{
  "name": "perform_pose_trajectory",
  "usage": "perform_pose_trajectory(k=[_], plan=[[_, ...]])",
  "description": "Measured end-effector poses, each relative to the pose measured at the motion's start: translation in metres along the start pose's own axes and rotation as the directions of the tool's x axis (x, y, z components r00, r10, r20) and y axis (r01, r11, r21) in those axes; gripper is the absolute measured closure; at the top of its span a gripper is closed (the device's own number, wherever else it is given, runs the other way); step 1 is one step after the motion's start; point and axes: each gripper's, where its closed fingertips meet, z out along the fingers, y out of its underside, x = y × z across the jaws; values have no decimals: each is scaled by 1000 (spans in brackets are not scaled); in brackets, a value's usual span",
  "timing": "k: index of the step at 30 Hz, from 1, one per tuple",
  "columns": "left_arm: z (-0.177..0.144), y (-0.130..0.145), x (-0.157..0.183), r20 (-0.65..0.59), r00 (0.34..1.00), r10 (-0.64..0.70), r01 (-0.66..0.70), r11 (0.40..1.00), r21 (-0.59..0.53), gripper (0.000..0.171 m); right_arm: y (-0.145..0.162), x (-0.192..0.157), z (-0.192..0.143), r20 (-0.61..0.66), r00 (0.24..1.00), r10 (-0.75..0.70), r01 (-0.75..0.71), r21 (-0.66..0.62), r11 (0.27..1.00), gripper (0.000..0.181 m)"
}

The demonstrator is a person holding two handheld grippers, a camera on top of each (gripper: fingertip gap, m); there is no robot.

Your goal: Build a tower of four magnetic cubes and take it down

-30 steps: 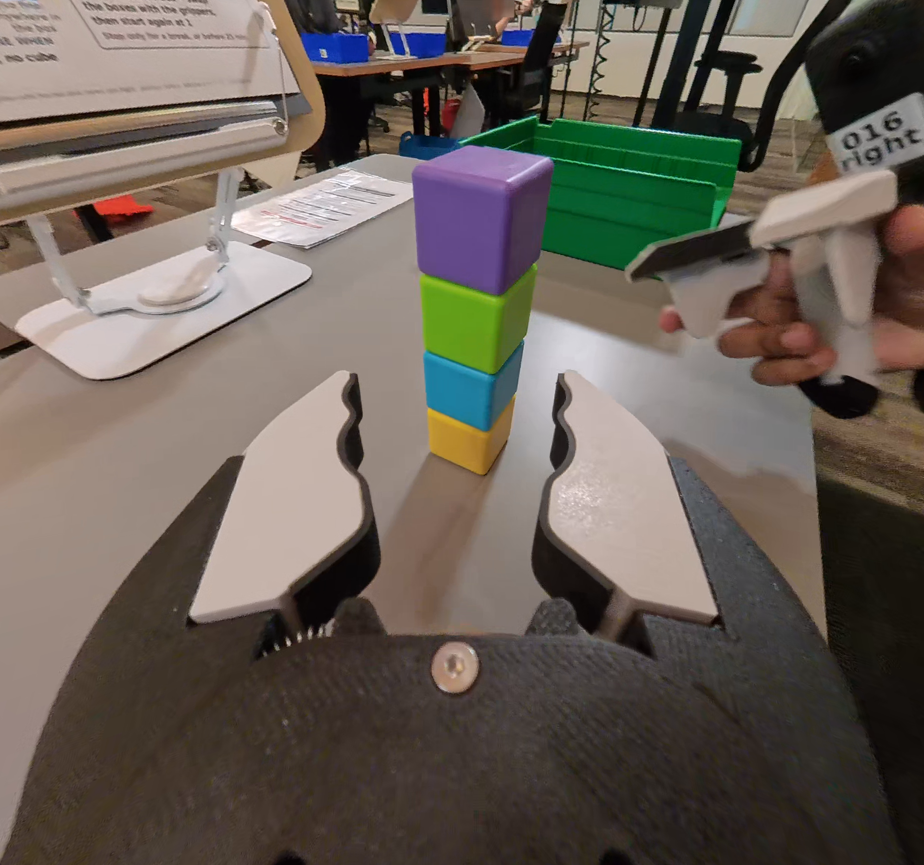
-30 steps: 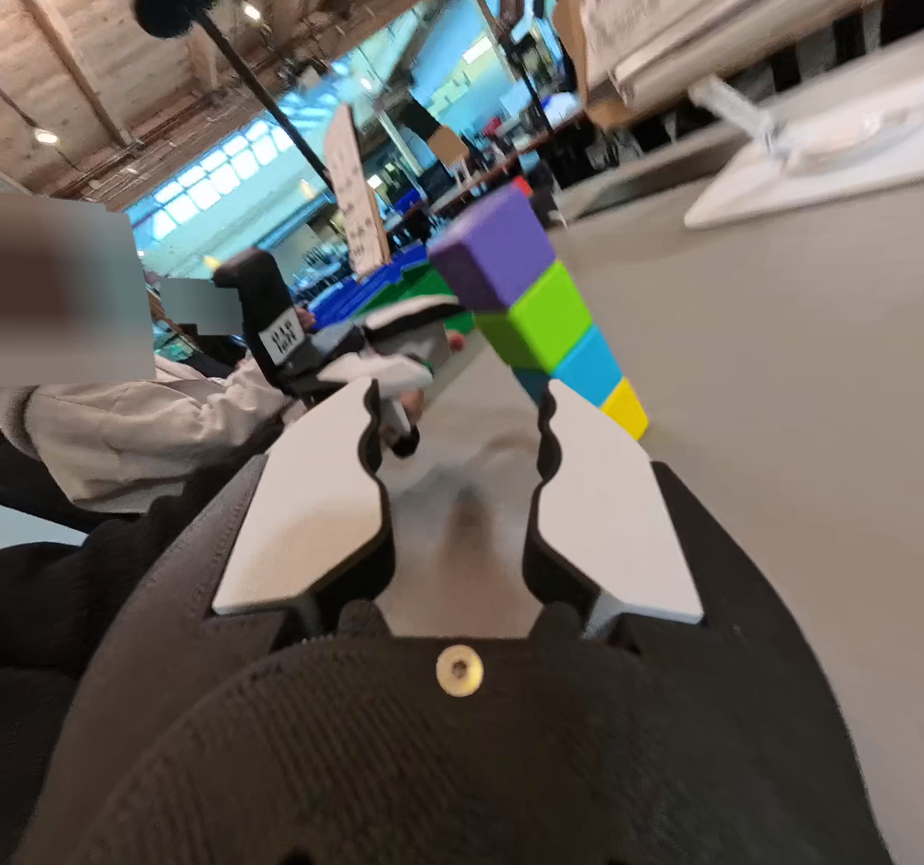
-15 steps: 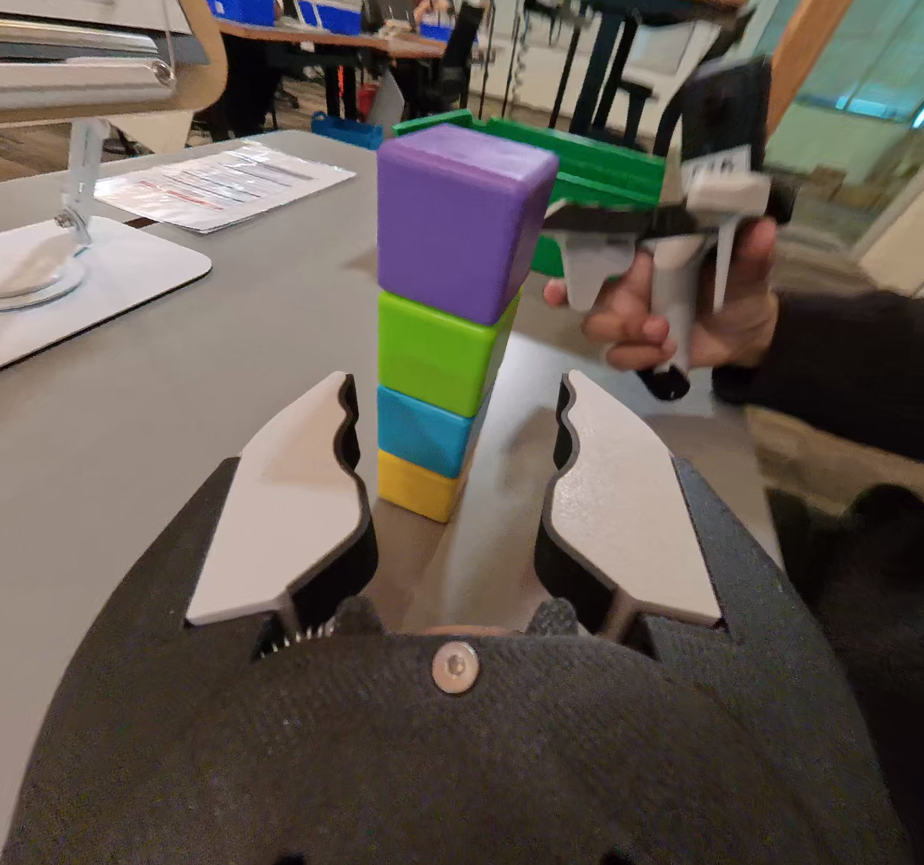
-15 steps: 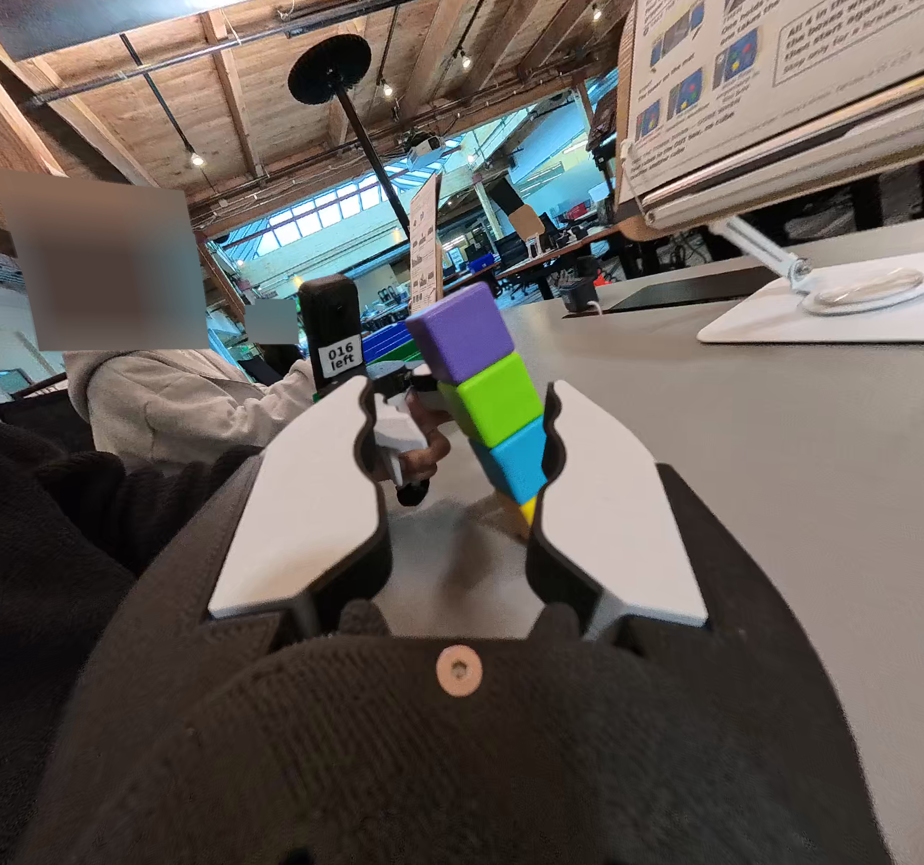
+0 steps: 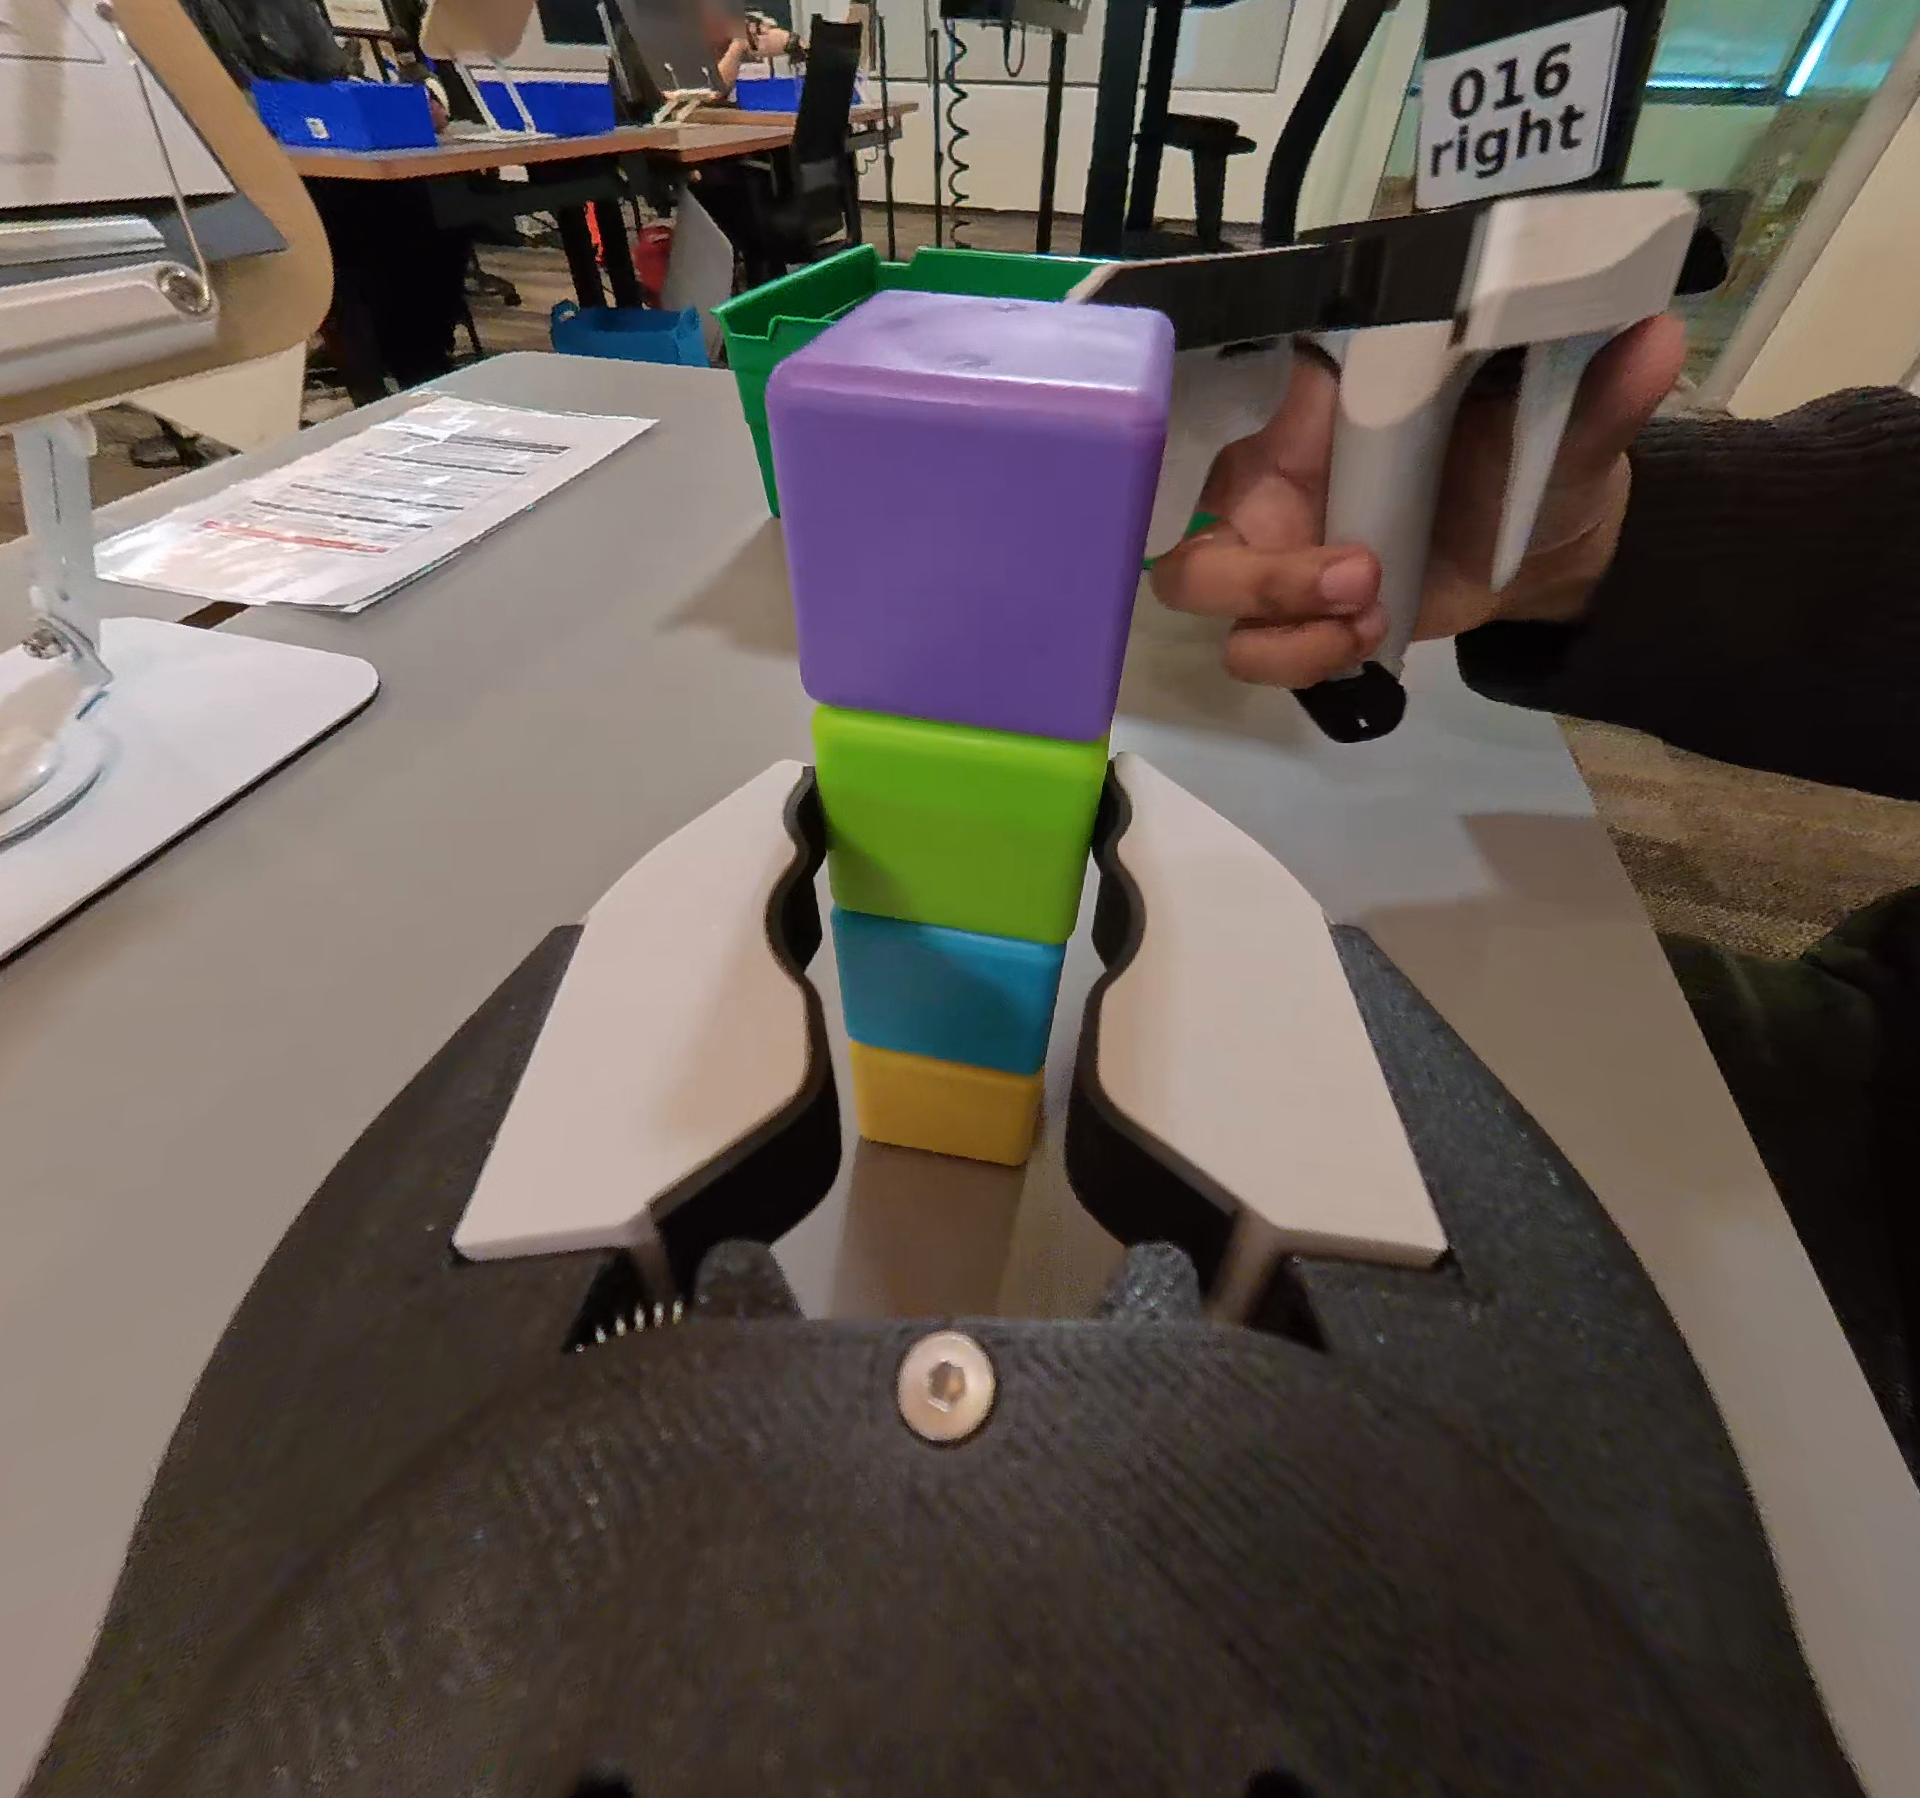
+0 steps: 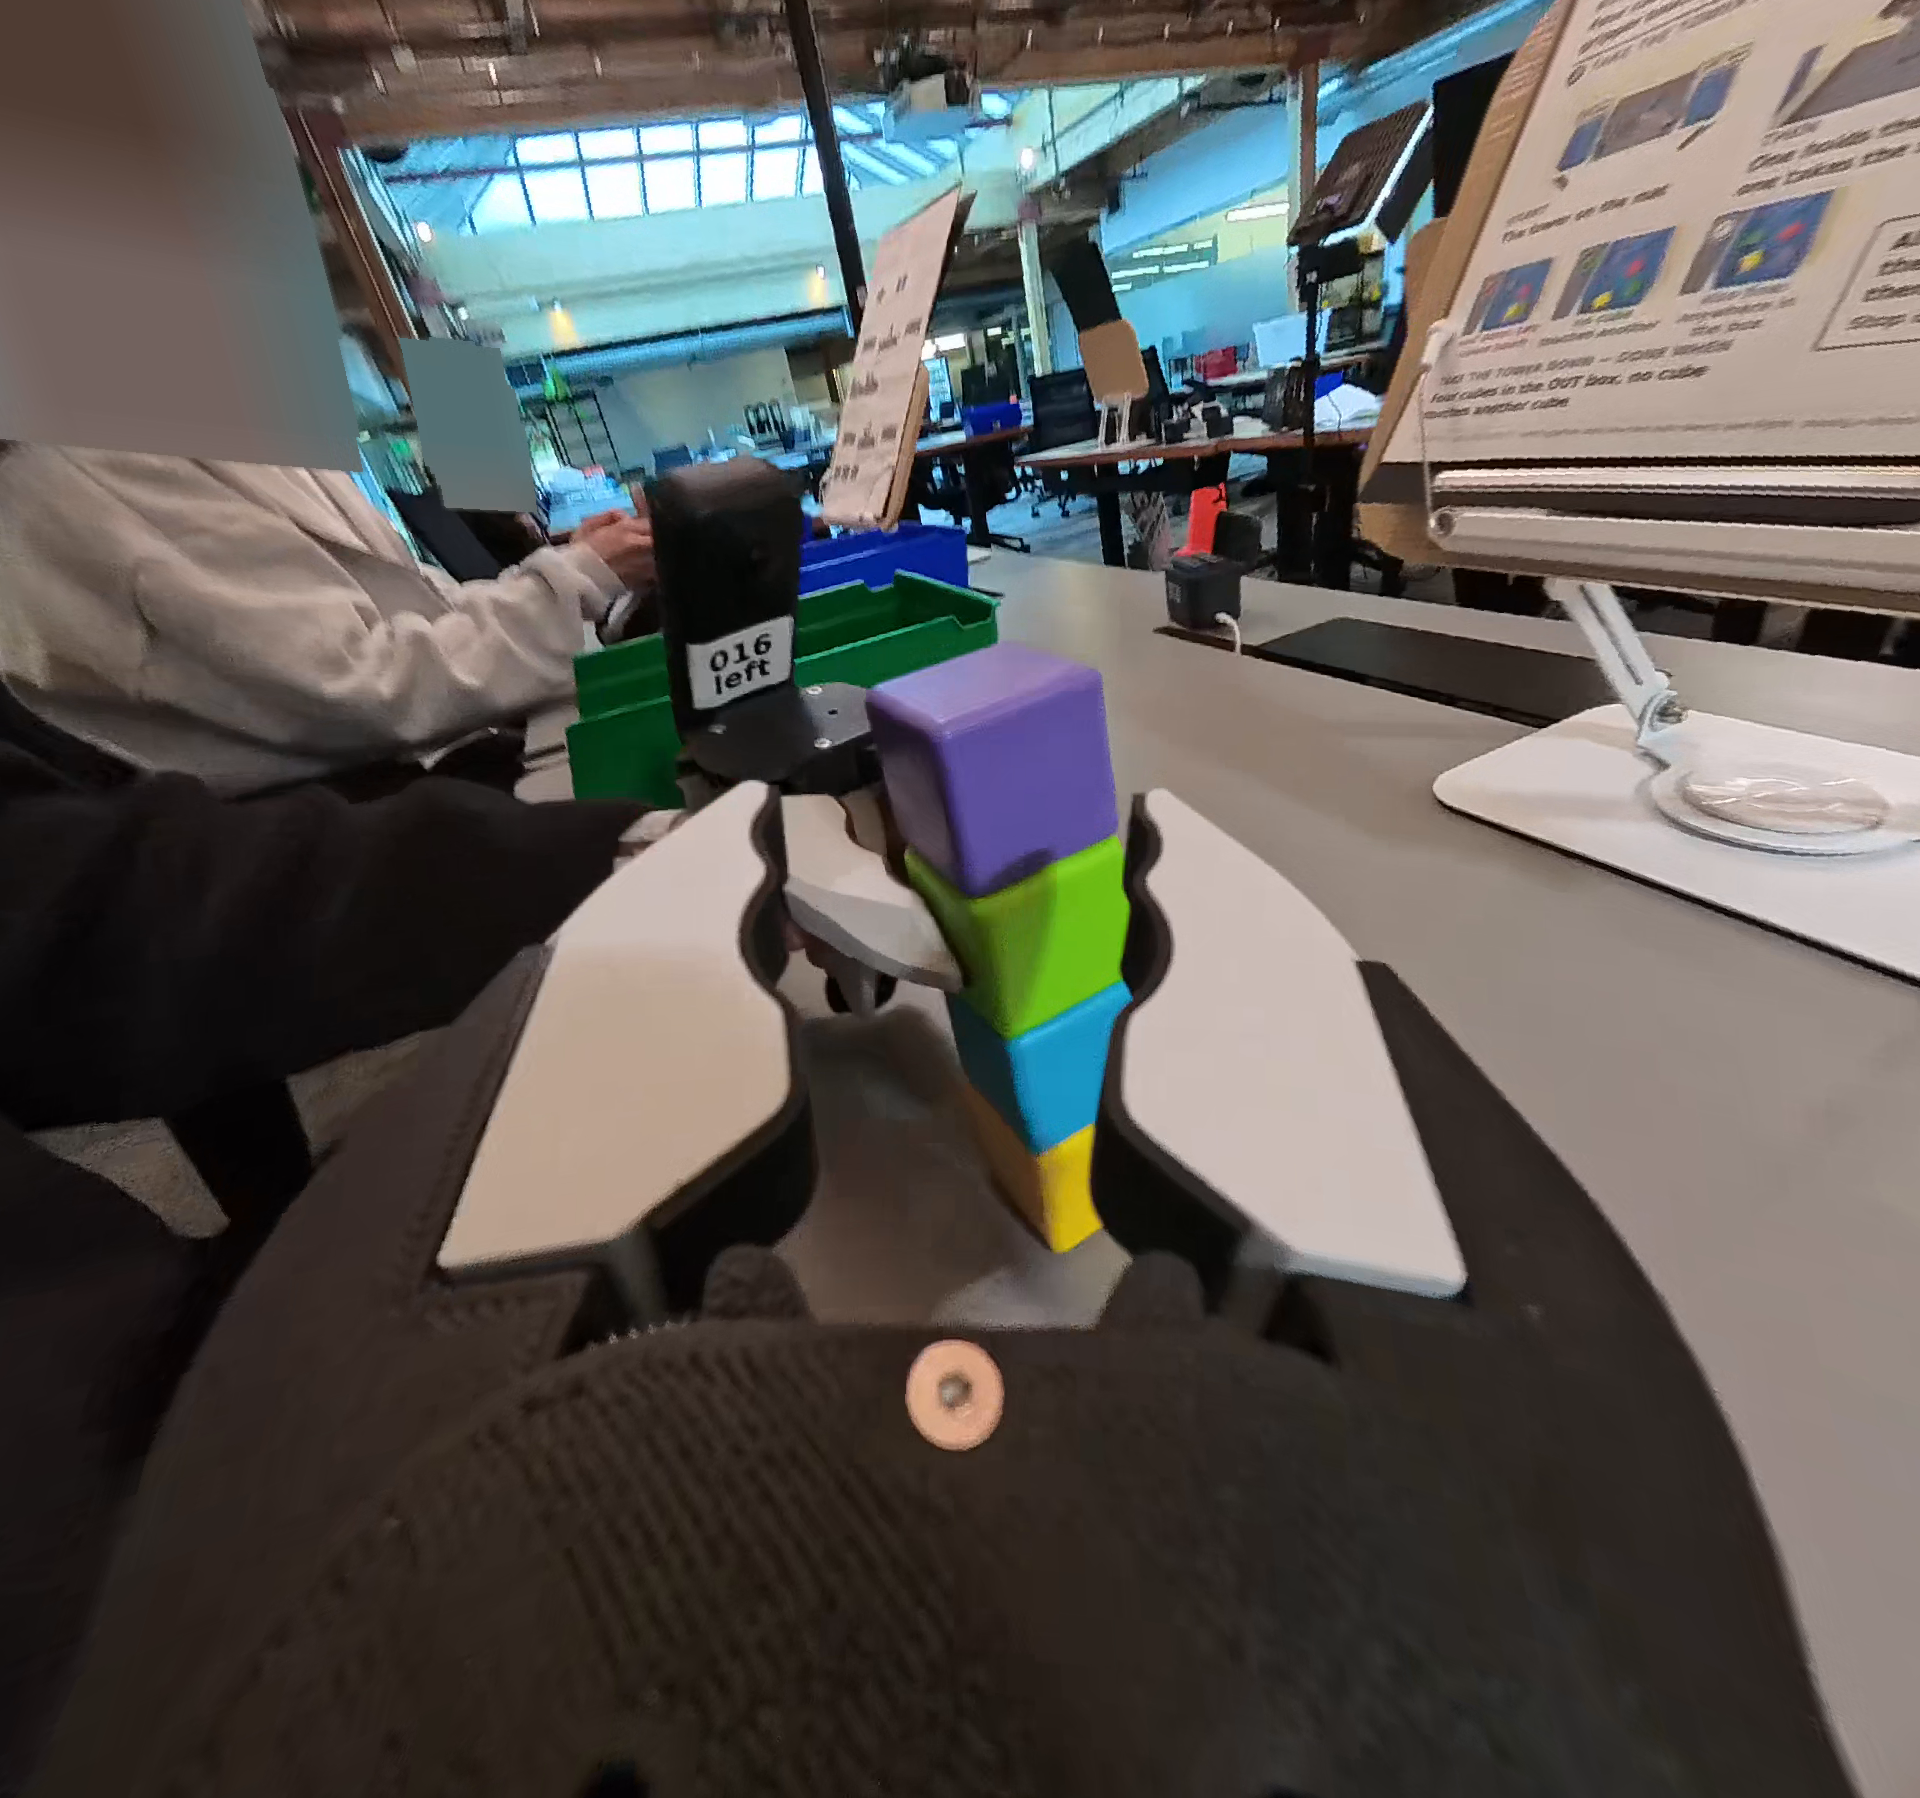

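The grey surface (image 5: 520,709) carries a four-cube tower. The left gripper (image 5: 958,818) pinches the green cube (image 5: 956,813); keep it level and firm. The right gripper (image 6: 951,839), spread, hangs beside the purple cube (image 6: 997,761); centre it before squeezing.

A grey table (image 5: 520,709) is seen bearing a yellow cube (image 5: 945,1104), a white stand base (image 5: 177,720), a laminated sheet (image 5: 384,491) and a green bin (image 5: 810,314).
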Motion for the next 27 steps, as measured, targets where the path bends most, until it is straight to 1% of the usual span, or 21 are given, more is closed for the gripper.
perform_pose_trajectory(k=[2,4,6,8,12,16,20,22,27], plan=[[0,0,6,-16,1000,6,-6,1000,3,119,3,-1,7,4,1000,-25,25,-16,1000,117],[1,1,14,-62,998,-7,7,1000,1,119,5,-2,12,24,999,-32,33,-26,999,117],[1,1,18,-89,996,2,-2,1000,-2,119,12,-3,15,60,997,-49,54,-73,996,116],[2,1,18,-100,995,16,-16,1000,-4,118,19,-3,19,100,993,-65,77,-120,990,118],[3,1,18,-136,991,11,-11,1000,3,118,19,1,25,165,985,-51,74,-133,988,120],[4,0,18,-142,990,3,-1,1000,12,118,23,4,32,230,972,-51,91,-166,982,122],[5,0,17,-133,991,-2,5,1000,17,118,25,1,38,286,957,-46,92,-150,984,125],[5,0,17,-132,991,-12,15,1000,21,118,25,0,39,292,955,-50,94,-137,986,130],[7,0,17,-115,993,-1,3,1000,11,118,25,1,38,294,954,-60,96,-112,989,130]])
